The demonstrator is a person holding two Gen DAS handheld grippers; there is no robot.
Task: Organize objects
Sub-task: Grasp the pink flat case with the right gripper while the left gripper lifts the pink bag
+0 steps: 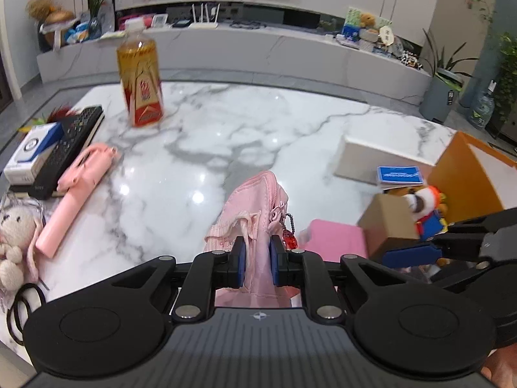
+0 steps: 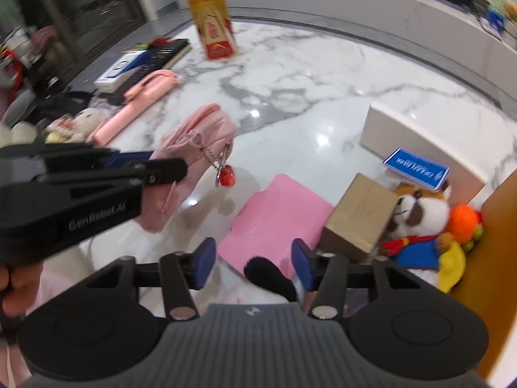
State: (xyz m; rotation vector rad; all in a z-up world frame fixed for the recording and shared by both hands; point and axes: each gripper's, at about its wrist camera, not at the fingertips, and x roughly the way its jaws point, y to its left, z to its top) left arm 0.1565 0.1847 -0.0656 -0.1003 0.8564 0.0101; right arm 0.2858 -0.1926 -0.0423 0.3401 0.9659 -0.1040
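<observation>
1. Left claw (image 1: 257,260): clamped on the pink pouch (image 1: 255,213), which is held above the marble tabletop (image 1: 226,123).
2. Right claw (image 2: 253,263): jaws apart, nothing gripped, over the pink pad (image 2: 274,216).

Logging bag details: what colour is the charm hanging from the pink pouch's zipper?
Red, translucent charm; clearest in the right wrist view.
</observation>
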